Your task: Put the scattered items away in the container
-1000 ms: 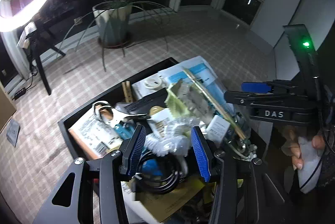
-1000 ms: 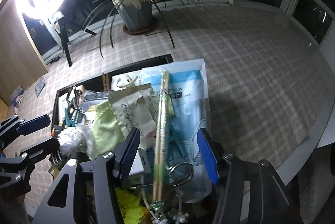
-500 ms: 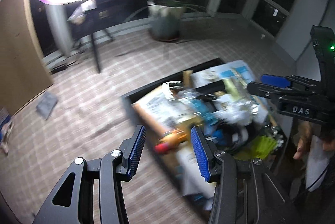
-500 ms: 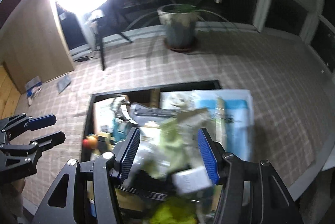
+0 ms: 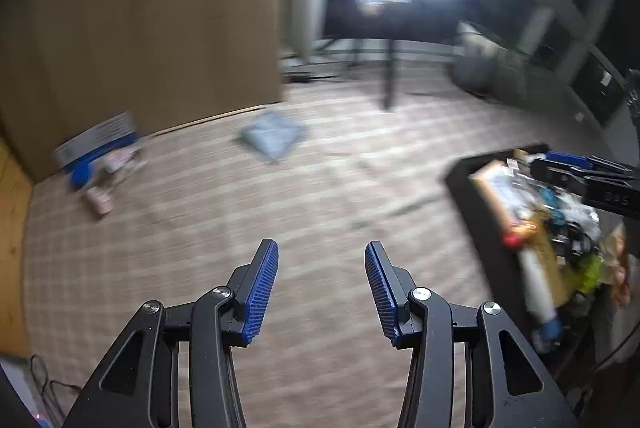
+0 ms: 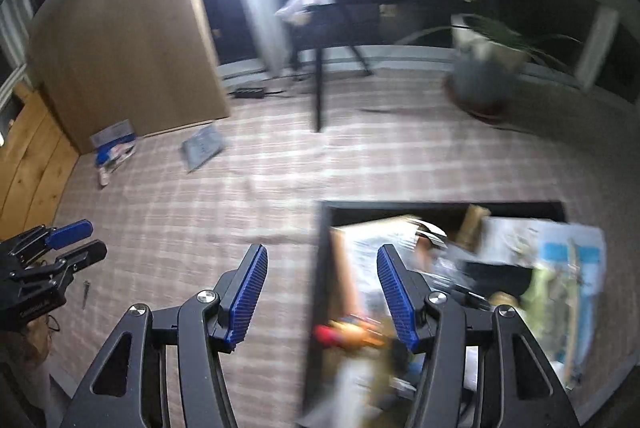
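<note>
My left gripper hangs open and empty over bare checked carpet. The black container, crammed with papers, cables and packets, lies to its right. My right gripper is open too, with nothing between its fingers, and straddles the container's left wall. Scattered on the floor far ahead are a grey-blue packet, a blue-and-white box and a small pale item. The right wrist view shows the same packet and box. Each gripper shows in the other's view: the right gripper and the left gripper.
A ring light on a tripod stands at the back, with a potted plant to its right. A wooden cabinet closes off the left. A small dark thing lies on the carpet near the left gripper. Both views are motion-blurred.
Both grippers have swung left, away from above the container's contents. The container has slid to the right in both views, and the floor items by the cabinet have come into view. Neither gripper's opening changed.
</note>
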Demonstrator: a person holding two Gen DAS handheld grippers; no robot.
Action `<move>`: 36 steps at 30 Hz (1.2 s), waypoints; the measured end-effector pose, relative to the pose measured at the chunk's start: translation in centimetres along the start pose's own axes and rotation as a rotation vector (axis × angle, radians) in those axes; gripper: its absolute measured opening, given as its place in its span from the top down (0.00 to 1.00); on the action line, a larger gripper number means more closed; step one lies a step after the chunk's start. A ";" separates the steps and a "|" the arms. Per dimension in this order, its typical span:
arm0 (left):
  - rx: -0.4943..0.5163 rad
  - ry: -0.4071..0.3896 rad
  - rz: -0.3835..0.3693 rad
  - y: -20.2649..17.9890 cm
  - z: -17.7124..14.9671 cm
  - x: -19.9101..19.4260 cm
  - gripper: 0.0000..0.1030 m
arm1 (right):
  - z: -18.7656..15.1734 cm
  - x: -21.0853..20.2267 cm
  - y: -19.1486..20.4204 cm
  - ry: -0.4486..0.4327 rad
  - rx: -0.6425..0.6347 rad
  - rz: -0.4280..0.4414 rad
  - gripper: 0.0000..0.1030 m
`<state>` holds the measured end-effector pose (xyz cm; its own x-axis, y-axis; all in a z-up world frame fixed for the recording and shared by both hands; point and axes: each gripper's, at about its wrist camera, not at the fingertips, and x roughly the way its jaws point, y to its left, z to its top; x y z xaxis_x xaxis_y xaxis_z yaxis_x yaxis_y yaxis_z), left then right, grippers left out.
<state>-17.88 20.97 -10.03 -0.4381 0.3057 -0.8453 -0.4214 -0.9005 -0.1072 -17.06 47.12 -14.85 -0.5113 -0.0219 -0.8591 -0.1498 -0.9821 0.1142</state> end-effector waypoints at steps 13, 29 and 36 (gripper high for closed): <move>-0.245 0.050 0.165 19.4 0.3 2.5 0.52 | 7.3 9.7 10.7 0.108 -0.093 0.130 0.48; -0.411 0.117 0.150 27.1 2.5 10.2 0.53 | 14.1 23.8 13.5 0.233 -0.043 0.161 0.42; -0.314 0.121 0.071 21.7 4.5 13.7 0.53 | 14.7 26.9 13.2 0.263 0.018 0.201 0.42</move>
<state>-36.60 6.97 -21.61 -0.3520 0.2169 -0.9105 -0.1203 -0.9752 -0.1858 -45.20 36.28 -29.10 -0.2964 -0.2644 -0.9177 -0.0843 -0.9499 0.3009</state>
